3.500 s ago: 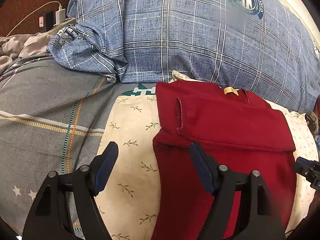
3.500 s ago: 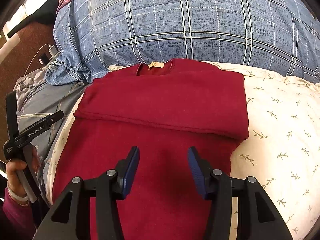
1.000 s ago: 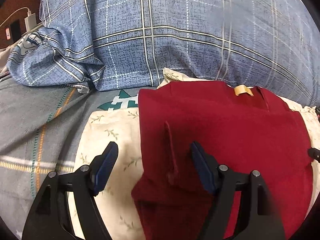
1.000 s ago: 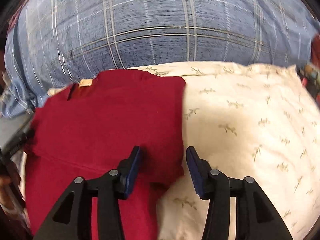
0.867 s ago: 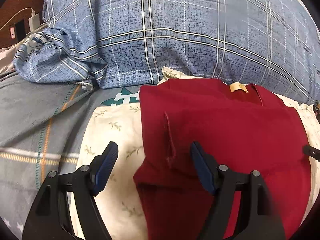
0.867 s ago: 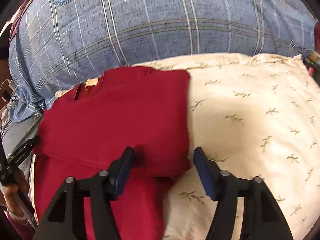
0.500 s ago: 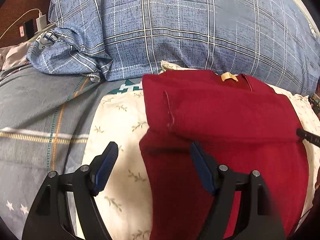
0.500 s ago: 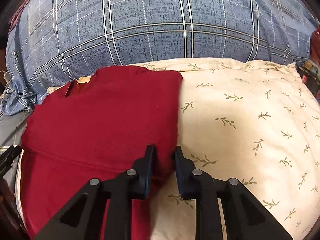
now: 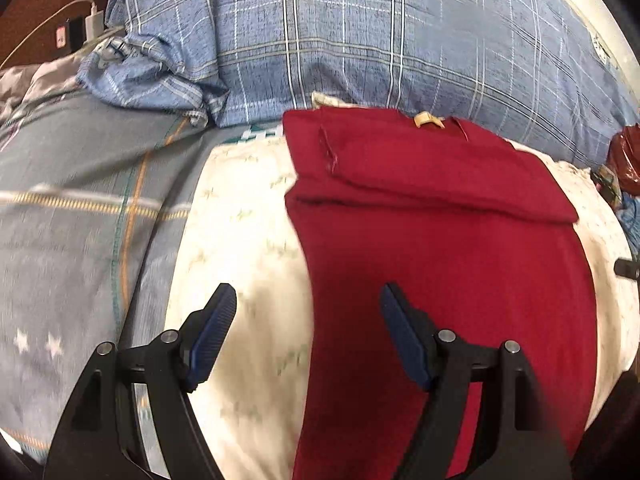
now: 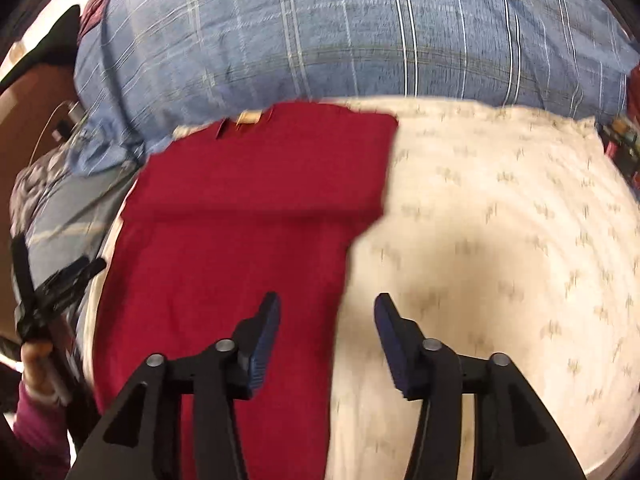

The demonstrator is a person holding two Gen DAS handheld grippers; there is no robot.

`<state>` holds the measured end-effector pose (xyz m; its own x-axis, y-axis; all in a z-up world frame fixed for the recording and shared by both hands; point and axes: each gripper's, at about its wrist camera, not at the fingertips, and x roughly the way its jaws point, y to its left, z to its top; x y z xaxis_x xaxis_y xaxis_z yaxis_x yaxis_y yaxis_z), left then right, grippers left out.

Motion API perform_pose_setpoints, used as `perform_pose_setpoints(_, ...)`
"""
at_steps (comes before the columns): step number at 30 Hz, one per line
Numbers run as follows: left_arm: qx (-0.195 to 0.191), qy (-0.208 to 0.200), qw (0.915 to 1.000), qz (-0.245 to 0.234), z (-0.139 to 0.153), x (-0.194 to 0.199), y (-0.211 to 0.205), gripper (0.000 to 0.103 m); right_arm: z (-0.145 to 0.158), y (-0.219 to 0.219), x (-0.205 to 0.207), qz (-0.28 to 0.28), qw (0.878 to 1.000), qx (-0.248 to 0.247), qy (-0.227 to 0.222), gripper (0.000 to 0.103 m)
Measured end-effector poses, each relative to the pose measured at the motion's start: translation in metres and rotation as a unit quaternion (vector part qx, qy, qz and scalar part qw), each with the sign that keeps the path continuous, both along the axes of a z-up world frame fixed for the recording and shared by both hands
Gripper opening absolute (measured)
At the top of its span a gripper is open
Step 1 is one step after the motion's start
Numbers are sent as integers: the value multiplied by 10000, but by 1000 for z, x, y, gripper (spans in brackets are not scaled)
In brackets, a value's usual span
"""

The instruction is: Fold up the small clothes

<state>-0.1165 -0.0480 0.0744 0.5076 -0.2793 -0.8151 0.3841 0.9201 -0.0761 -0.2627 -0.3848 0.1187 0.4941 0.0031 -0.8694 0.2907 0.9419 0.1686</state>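
A dark red shirt [image 9: 440,248] lies flat on a cream leaf-print pillow [image 9: 240,248], its sleeves folded across the upper part and a tan neck label [image 9: 427,120] at the far end. My left gripper [image 9: 308,332] is open and empty, straddling the shirt's left edge near its lower part. In the right wrist view the shirt [image 10: 240,240] lies left of centre on the pillow [image 10: 500,240]. My right gripper [image 10: 326,332] is open and empty, straddling the shirt's right edge. The left gripper and hand [image 10: 52,292] show at the left.
A big blue plaid pillow [image 9: 360,40] rises behind the shirt. A grey patterned bedsheet [image 9: 80,200] lies to the left. A charger and cable [image 9: 92,20] sit at the far left. Some red and coloured items [image 9: 624,156] lie at the right edge.
My right gripper, shut at the folded sleeve's edge half a second ago, has opened and pulled back. My left gripper has also drawn back toward the shirt's lower part, still open.
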Motion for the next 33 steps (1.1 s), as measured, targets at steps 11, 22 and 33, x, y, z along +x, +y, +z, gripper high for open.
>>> perform_pose_setpoints(11,-66,551,9983,-201,-18,-56,40,74,-55,35,-62,426,9965,547,474,52)
perform_pose_setpoints(22,123,451,9988,-111,-18,-77,49,74,-40,44,-69,483,9988,-44,92,8)
perform_pose_setpoints(33,123,519,9984,-174,-18,-88,49,74,-53,28,-84,250,9955,848,329,41)
